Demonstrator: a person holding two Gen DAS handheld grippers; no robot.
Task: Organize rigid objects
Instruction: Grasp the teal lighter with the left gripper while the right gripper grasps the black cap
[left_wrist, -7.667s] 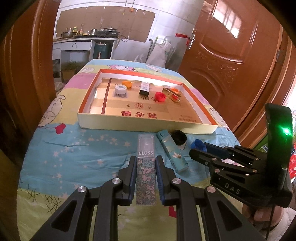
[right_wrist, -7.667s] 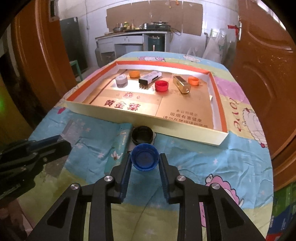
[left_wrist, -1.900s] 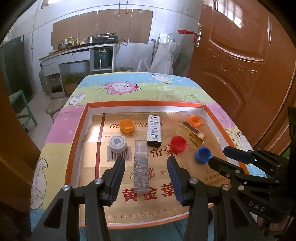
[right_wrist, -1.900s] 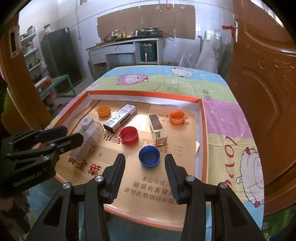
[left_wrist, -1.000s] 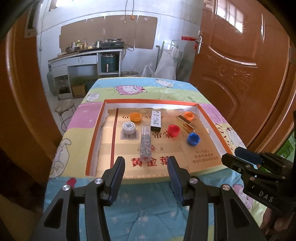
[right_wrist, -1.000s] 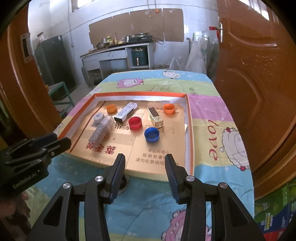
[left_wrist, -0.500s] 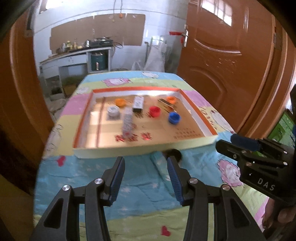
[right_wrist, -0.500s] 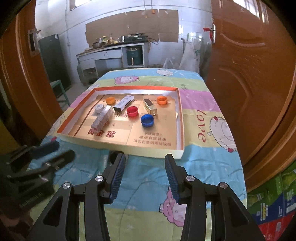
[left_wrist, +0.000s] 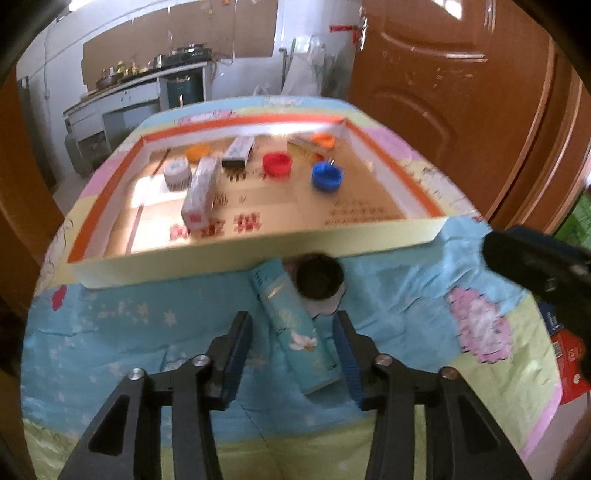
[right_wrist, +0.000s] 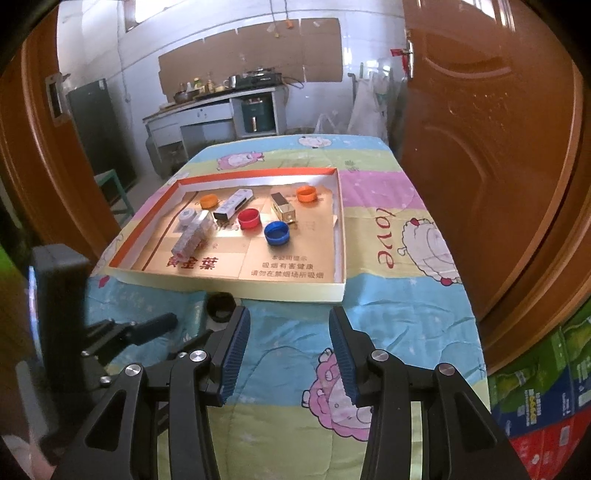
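Between our left tool's (left_wrist: 291, 347) closing pads lies the teal box (left_wrist: 295, 332), flat on the tabletop (left_wrist: 129, 321) just before the tray (left_wrist: 258, 254), not yet pinched; a black cap (left_wrist: 319, 275) sits beside its far end. Our right tool (right_wrist: 288, 354) stands wide and holds nothing above the cloth, near the tray's front wall.

left-wrist view motion-blurred, tray (left_wrist: 369, 243) print unreadable, teal box (right_wrist: 194, 313) half hidden behind left gripper (right_wrist: 162, 325)
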